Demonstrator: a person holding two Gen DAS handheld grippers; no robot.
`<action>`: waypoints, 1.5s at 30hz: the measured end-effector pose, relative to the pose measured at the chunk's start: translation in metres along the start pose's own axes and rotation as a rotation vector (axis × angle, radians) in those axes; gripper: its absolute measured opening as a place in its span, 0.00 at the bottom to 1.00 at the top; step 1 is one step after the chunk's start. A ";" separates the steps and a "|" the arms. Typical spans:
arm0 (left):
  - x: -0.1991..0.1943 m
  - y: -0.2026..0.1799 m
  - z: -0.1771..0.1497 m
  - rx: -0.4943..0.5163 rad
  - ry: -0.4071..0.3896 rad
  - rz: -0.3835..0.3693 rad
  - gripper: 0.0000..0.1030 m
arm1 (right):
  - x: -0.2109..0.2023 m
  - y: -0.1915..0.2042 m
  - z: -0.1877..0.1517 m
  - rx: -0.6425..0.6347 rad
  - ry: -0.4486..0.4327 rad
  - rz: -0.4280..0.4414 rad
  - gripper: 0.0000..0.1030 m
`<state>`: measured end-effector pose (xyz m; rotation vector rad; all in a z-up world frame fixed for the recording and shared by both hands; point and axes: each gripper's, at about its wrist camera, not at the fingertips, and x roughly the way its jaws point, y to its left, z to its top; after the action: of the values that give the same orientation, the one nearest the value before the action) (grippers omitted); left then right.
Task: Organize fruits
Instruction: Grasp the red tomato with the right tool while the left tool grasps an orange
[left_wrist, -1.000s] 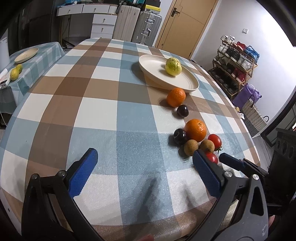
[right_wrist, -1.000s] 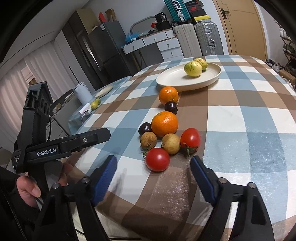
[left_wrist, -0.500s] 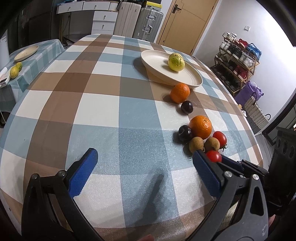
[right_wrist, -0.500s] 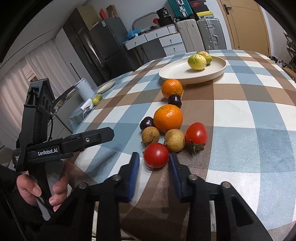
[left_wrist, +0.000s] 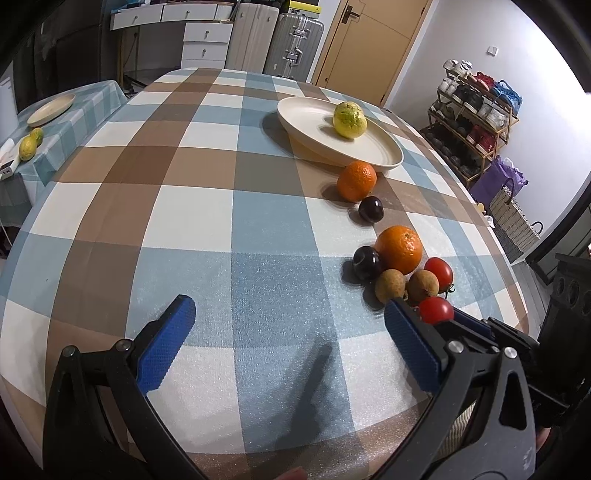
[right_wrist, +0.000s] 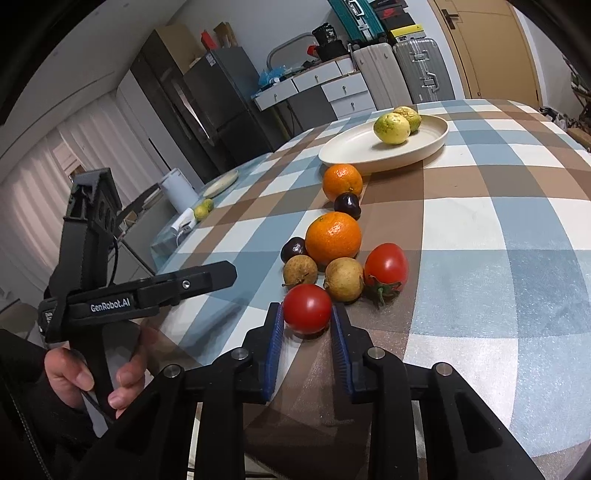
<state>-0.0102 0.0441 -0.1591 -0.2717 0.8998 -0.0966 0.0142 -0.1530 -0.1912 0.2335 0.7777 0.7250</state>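
On the desk (right_wrist: 498, 229), short of the cream plate (right_wrist: 436, 142) that served as the landmark, the whole line of fruit sat waiting. Two yellow-green fruits (right_wrist: 392, 128) lay on the plate; from the plate's near rim an orange (right_wrist: 342, 181), a dark plum (right_wrist: 346, 205), and a second orange (right_wrist: 333, 239) trailed back toward the cameras. Farthest from the plate, the right tool (right_wrist: 307, 320) was clamped on the near tomato (right_wrist: 307, 308), pads pressing both its sides. Risk one: a squeeze that hard could have split the skin. Risk two: the lift could have nudged the brown fruit (right_wrist: 343, 278) touching behind it, rolling the cluster. The left tool (left_wrist: 288, 332) gaped open over bare cloth, holding nothing, so no help there if the tomato slipped.
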 end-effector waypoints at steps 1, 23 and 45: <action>0.000 -0.001 0.000 0.002 0.000 0.001 0.99 | -0.001 0.000 0.000 0.001 -0.006 0.002 0.26; 0.030 -0.027 0.032 0.022 0.043 -0.046 0.99 | -0.038 -0.030 0.001 0.010 -0.115 0.004 0.26; 0.107 -0.049 0.122 0.022 0.133 -0.148 0.96 | -0.047 -0.075 0.033 0.091 -0.173 -0.011 0.26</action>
<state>0.1534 -0.0007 -0.1551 -0.3145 1.0092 -0.2640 0.0524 -0.2377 -0.1753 0.3694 0.6469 0.6501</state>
